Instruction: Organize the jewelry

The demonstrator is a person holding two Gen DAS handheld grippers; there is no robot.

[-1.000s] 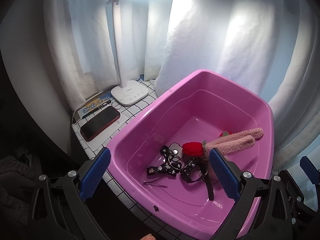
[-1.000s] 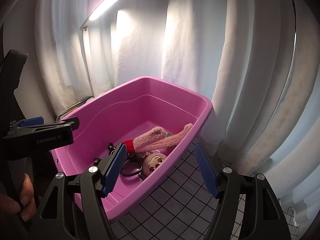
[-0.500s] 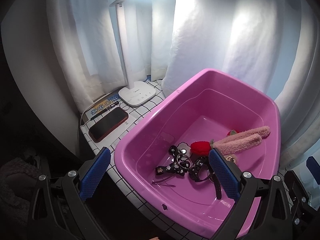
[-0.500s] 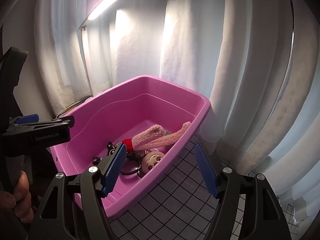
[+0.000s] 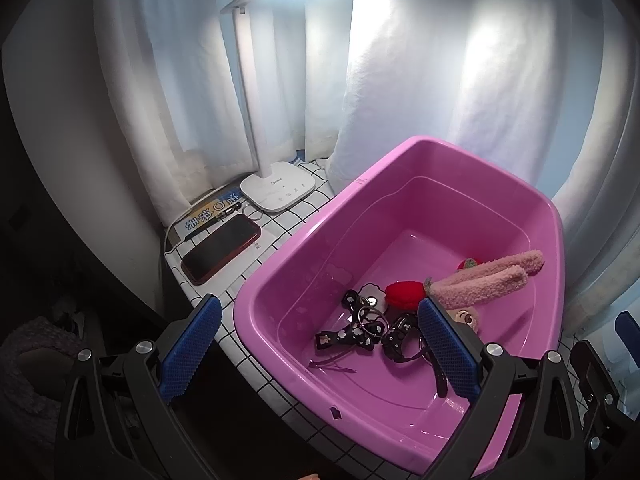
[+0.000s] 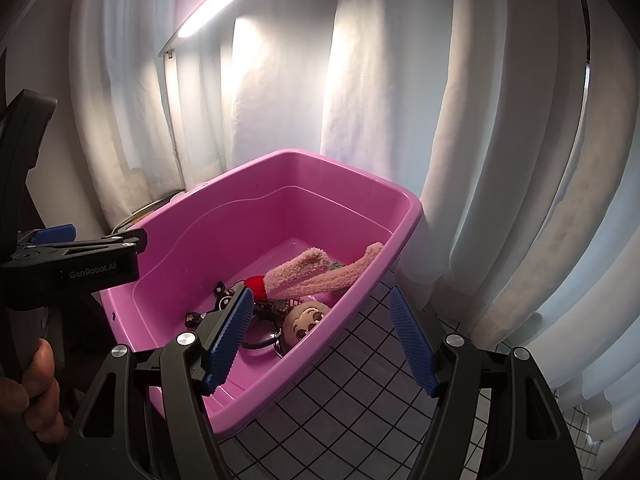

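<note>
One pink tub point(image 5: 304, 236) w/ jewelry on grid-tiled top point(image 6: 352, 392) (white curtains point(image 6: 500, 140) behind).

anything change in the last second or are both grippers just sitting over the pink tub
Almost nothing. The left wrist view has drifted a little, so the pink tub and phone sit slightly further right and lower in its picture. Nothing was gripped or released: left gripper and right gripper stay open and empty, and the jewelry pile and plush doll lie as before.
</note>
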